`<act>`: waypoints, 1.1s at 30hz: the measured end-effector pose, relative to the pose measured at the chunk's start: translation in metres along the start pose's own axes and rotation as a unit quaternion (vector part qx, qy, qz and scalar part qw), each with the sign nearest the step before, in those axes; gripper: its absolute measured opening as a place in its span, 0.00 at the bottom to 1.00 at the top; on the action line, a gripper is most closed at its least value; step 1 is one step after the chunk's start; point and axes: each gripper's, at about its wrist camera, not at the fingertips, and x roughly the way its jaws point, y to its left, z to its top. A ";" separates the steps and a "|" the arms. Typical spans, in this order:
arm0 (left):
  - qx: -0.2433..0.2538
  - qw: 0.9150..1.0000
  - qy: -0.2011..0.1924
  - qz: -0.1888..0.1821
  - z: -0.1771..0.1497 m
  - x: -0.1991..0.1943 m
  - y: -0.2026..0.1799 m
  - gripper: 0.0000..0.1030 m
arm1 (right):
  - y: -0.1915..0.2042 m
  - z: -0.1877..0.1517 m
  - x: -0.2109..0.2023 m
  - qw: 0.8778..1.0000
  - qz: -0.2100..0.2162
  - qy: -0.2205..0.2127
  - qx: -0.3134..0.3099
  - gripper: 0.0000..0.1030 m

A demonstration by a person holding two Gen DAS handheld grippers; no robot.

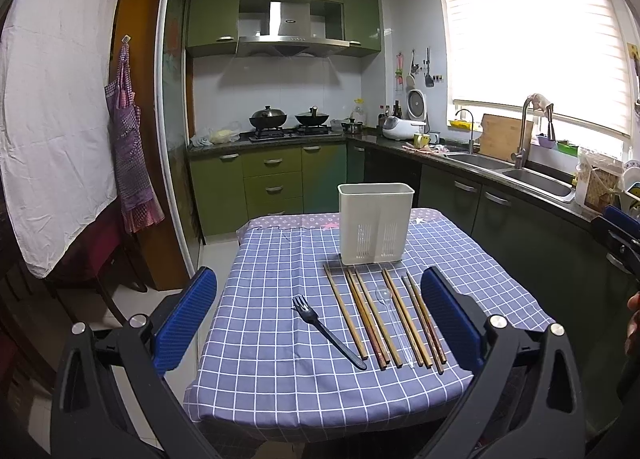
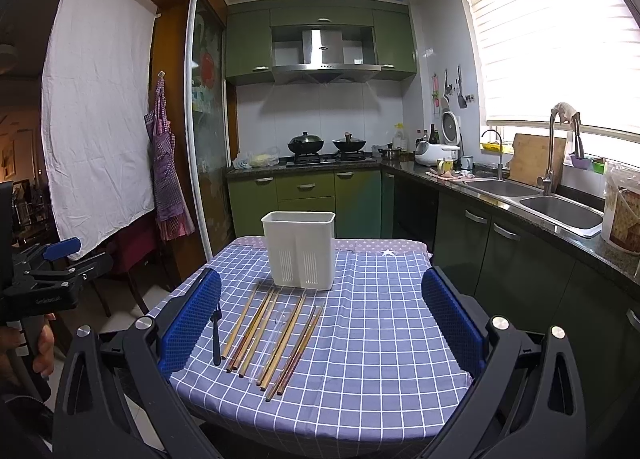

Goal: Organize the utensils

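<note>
A white slotted utensil holder (image 1: pixel 375 223) (image 2: pixel 300 249) stands upright at the far side of a table with a blue checked cloth (image 1: pixel 280 359) (image 2: pixel 380 339). In front of it lie several wooden chopsticks (image 1: pixel 360 315) (image 2: pixel 264 327) side by side, a clear plastic spoon (image 1: pixel 394 319) (image 2: pixel 272 339) among them, and a black fork (image 1: pixel 326 331) (image 2: pixel 216 333) to their left. My left gripper (image 1: pixel 319 319) hovers open above the near part of the table, holding nothing. My right gripper (image 2: pixel 320 323) is open too, empty, with the utensils near its left finger.
Green kitchen cabinets and a counter with a double sink (image 2: pixel 540 199) run along the right side. A stove with two pans (image 1: pixel 286 119) is at the back. A dark chair (image 2: pixel 128 259) and a hanging apron (image 1: pixel 128 147) are left of the table. A hand (image 2: pixel 40 347) holds the left gripper.
</note>
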 end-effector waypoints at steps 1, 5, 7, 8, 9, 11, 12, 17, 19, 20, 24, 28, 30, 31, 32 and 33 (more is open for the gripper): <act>0.000 1.000 0.000 0.000 0.000 0.000 -0.001 0.95 | 0.000 0.000 0.000 1.000 0.000 0.001 0.001 0.96; 0.000 1.000 0.002 0.001 -0.001 0.000 -0.002 0.95 | 0.001 0.001 0.001 1.000 0.000 0.002 0.001 0.96; 0.000 1.000 0.001 0.000 0.000 0.001 -0.001 0.95 | 0.001 0.001 0.001 1.000 0.001 0.003 0.000 0.96; 0.000 1.000 0.001 0.000 -0.001 0.000 -0.002 0.95 | 0.002 0.002 0.001 1.000 0.001 0.003 0.000 0.96; 0.000 1.000 0.002 0.001 0.000 0.001 -0.001 0.95 | 0.001 0.002 0.001 1.000 0.001 0.003 0.000 0.96; 0.000 1.000 0.002 0.000 0.000 0.001 -0.001 0.95 | 0.001 0.003 0.001 1.000 0.002 0.004 0.000 0.96; 0.000 1.000 0.002 0.000 0.000 0.001 -0.001 0.95 | 0.001 0.002 0.001 1.000 0.002 0.004 0.000 0.96; 0.000 1.000 0.002 0.000 -0.001 0.001 -0.002 0.95 | 0.000 0.002 0.001 1.000 0.003 0.005 0.000 0.96; 0.000 1.000 0.002 0.001 0.000 0.001 -0.002 0.95 | 0.000 0.002 0.001 1.000 0.002 0.004 0.000 0.96; 0.000 1.000 0.002 0.001 -0.001 0.001 -0.002 0.95 | 0.000 0.002 0.001 1.000 0.002 0.004 0.000 0.96; 0.000 1.000 0.003 0.001 -0.001 0.001 -0.002 0.95 | 0.001 0.002 0.002 1.000 0.003 0.005 0.000 0.96; 0.000 1.000 0.003 0.001 -0.001 0.001 -0.002 0.95 | 0.002 0.001 0.003 1.000 0.002 0.006 0.000 0.96; 0.001 1.000 0.003 0.000 -0.001 0.001 -0.002 0.95 | 0.003 0.001 0.004 1.000 0.002 0.007 0.001 0.96; 0.001 1.000 0.004 0.000 -0.002 0.002 -0.003 0.94 | 0.003 0.000 0.005 1.000 0.002 0.008 0.001 0.96; 0.001 1.000 0.004 0.000 -0.003 0.002 -0.003 0.95 | 0.003 0.000 0.006 1.000 0.001 0.009 0.001 0.96; 0.001 1.000 0.006 -0.001 -0.004 0.003 -0.003 0.95 | 0.004 0.000 0.007 1.000 0.001 0.010 0.001 0.96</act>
